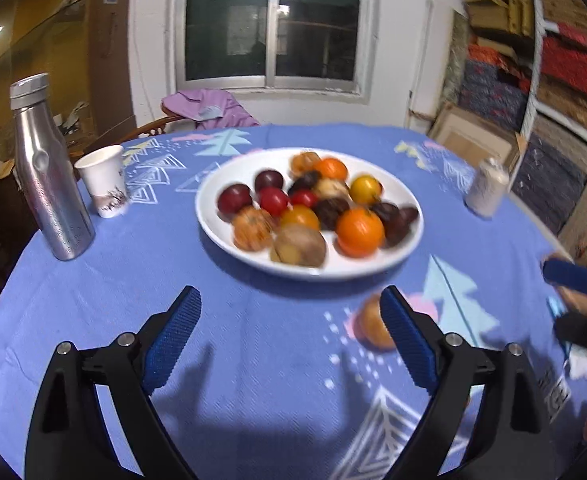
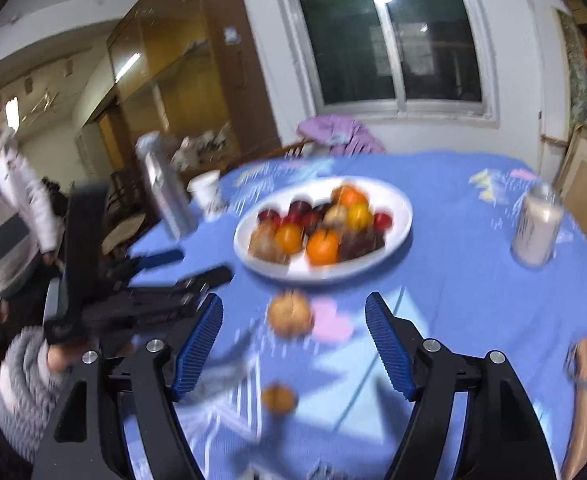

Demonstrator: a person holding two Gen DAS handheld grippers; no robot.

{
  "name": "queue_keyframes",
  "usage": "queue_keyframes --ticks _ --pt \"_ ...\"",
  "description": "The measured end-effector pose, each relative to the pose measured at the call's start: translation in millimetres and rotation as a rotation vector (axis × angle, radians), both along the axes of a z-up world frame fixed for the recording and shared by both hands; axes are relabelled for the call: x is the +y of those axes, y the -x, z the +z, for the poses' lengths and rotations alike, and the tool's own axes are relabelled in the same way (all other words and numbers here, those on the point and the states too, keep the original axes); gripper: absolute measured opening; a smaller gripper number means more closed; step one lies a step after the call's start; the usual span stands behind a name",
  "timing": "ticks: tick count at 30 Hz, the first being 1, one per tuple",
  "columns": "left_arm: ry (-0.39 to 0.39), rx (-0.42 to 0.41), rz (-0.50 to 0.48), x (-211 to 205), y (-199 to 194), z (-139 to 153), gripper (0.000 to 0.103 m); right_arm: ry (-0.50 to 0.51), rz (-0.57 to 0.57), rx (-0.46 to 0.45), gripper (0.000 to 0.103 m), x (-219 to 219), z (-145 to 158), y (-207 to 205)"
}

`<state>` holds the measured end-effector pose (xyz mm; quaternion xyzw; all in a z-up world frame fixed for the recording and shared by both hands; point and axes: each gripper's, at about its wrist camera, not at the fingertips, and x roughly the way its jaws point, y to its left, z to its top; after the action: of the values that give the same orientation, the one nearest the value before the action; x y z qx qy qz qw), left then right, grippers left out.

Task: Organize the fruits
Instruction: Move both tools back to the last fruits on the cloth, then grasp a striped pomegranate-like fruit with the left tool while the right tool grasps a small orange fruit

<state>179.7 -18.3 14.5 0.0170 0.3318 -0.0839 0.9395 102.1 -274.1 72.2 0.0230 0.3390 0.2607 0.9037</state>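
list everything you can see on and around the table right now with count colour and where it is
plate: one, white, table centre, piled with red, orange, yellow and dark fruit
loose fruit: two, brownish, on the cloth nearer than the plate
bottle: one, silver, left
paper cup: one, white, beside the bottle
can: one, pale, right
tablecloth: one, blue, patterned
jacket: one, purple, on a far chair
left tool: open, empty
right tool: open, empty

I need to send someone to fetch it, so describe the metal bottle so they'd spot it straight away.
Start at the round table with the blue cloth and find the white plate of fruit. Left of the plate stands a paper cup; the bottle is beside it, the tallest thing there, silver with a screw cap.
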Motion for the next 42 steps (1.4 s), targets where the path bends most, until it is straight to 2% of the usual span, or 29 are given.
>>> queue_keyframes --ticks 3,5,8,10,11,14,20,27,33,39,42 --pt "-0.067 0.005 -0.023 -20.2 5.0 -11.5 0.089 0.081 0.048 0.057 0.075 12.0 -22.7 7.5" --pt "-0.098 0.007 -0.032 -29.3 6.3 -16.8 0.094 0.122 0.074 0.056 0.075 24.7 -28.2 10.3" --pt "-0.117 0.019 -0.046 -36.2 7.7 -22.4 0.094 0.180 0.111 0.049 0.074 40.0 -36.1 15.8" --pt "-0.122 0.024 -0.059 -39.4 8.8 -24.5 0.094 0.202 0.127 0.054 0.067 47.5 -39.7 16.8" --pt "-0.125 0.026 -0.064 -40.1 8.2 -25.2 0.094 0.204 0.132 0.060 0.066 49.3 -40.6 16.1" --pt "-0.138 0.030 -0.072 -42.2 6.0 -25.5 0.094 0.196 0.117 0.083 0.053 49.6 -43.4 11.4" --pt "-0.137 0.040 -0.083 -44.8 3.3 -25.8 0.094 0.185 0.097 0.108 0.047 48.7 -48.1 5.8" --pt "-0.132 0.053 -0.097 -50.6 1.1 -27.4 0.094 0.171 0.093 0.130 0.030 48.6 -50.5 -4.5" --pt "-0.099 0.085 -0.108 -61.6 -9.5 -29.9 0.094 0.188 0.082 0.112 0.029 39.1 -45.6 0.7" --pt "-0.114 0.110 -0.111 -70.8 -17.0 -35.0 0.094 0.170 0.080 0.128 0.029 35.1 -45.9 -2.7" --pt "-0.118 0.125 -0.114 -72.0 -19.7 -37.4 0.090 0.179 0.098 0.136 0.029 41.8 -49.3 -4.3"
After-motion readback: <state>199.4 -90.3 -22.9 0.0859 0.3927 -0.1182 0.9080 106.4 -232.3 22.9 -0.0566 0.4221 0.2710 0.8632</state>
